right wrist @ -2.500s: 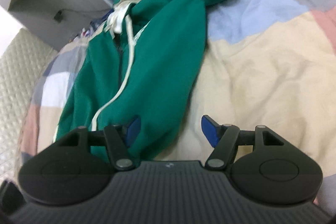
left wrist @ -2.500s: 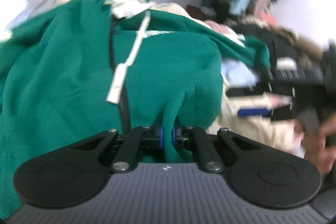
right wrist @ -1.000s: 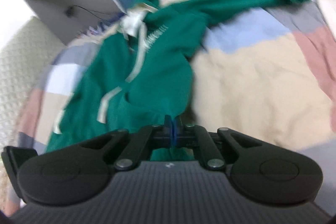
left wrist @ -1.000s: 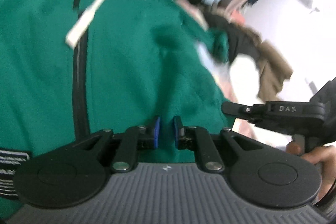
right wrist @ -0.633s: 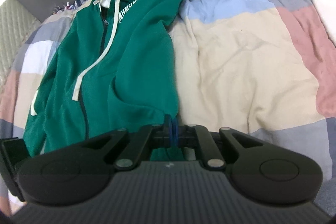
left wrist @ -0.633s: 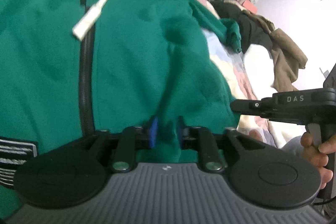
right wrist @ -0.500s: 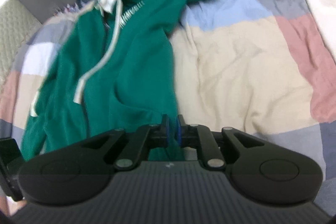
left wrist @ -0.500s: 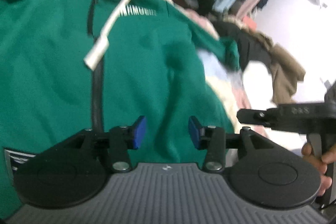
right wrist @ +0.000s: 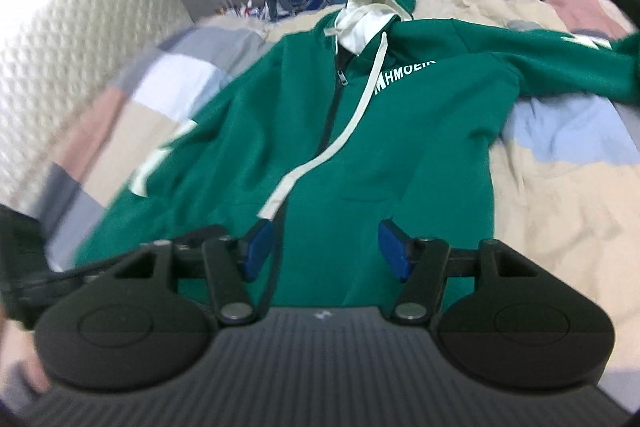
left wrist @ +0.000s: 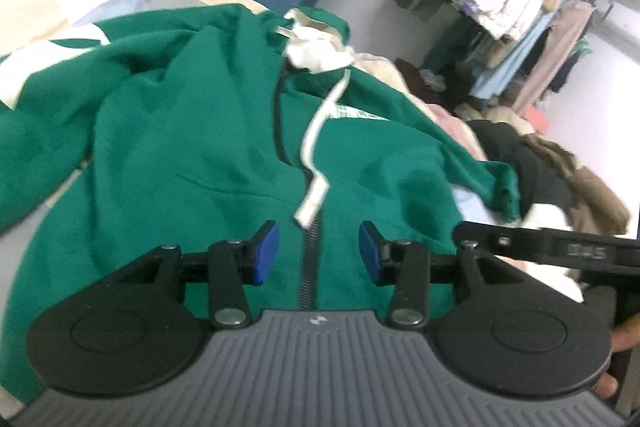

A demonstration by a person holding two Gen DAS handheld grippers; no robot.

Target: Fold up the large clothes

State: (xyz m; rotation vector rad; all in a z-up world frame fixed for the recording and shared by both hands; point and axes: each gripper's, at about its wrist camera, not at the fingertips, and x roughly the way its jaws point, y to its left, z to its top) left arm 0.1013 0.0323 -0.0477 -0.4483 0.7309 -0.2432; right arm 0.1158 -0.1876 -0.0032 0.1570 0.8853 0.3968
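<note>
Hovering over the hem, the left hand-held gripper [left wrist: 319, 251] and right hand-held gripper [right wrist: 326, 250] both gape, released, grasping nothing. One green hoodie [right wrist: 380, 147] lies flat on the patchwork bed [right wrist: 560, 187], zipped, two sleeves spread. Its one loose drawstring [right wrist: 320, 159] could snag in a pinch, I judge, dragging the front crooked.

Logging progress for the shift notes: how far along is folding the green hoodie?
Done: the green hoodie lies front-up and zipped on the patchwork quilt. In hand: nothing; left gripper and right gripper are both open above its hem. Left: every fold; both sleeves are spread outward.
</note>
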